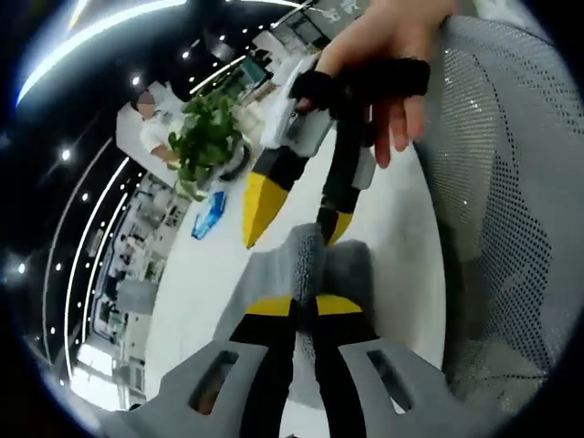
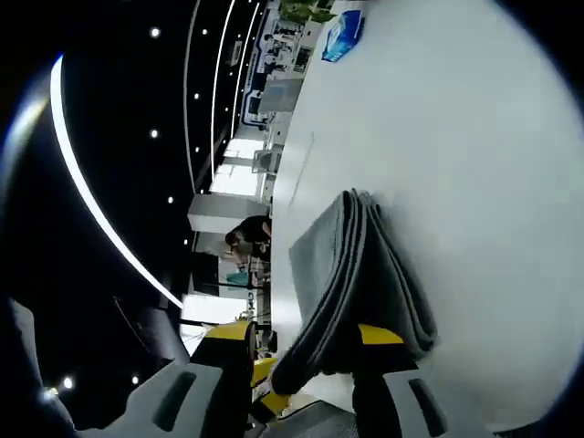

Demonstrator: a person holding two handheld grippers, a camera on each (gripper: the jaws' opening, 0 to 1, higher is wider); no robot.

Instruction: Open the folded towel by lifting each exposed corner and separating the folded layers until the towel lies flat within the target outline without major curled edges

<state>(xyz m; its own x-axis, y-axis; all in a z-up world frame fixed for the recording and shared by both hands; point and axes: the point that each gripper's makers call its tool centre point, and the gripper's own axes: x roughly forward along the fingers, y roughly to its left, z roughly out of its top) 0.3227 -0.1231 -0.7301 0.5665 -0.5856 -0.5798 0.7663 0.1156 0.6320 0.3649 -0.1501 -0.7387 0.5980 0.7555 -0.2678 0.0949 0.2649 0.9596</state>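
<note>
Grey towel (image 2: 365, 283) still folded in several layers, lifted off the white bench (image 2: 474, 146) and hanging between the two grippers; folded edges stacked like pages in the right gripper view, running up and away from the jaws. Right gripper (image 2: 306, 351) closed on the lower end of that bundle, yellow tips pressing the layers from either side; seen from the left gripper view (image 1: 292, 205) as a hand (image 1: 383, 55) wrapped round its handle, one yellow tip standing free of the cloth, the other at the towel's top edge. Left gripper (image 1: 306, 306) pinched narrow on a raised fold of the same towel (image 1: 310, 260), jaws nearly together with cloth between. Held this way, probably, to bring a corner up and let the layers fall apart; both grips so close together that little separation seems possible until one moves off. No target outline to be made out on the bench. Further out: a mesh chair back (image 1: 502, 201) close on the right of the left gripper view, likely to crowd any sweep that way; a potted plant (image 1: 205, 137) and a blue packet (image 1: 208, 214) at the bench's far end, well apart from the towel.
</note>
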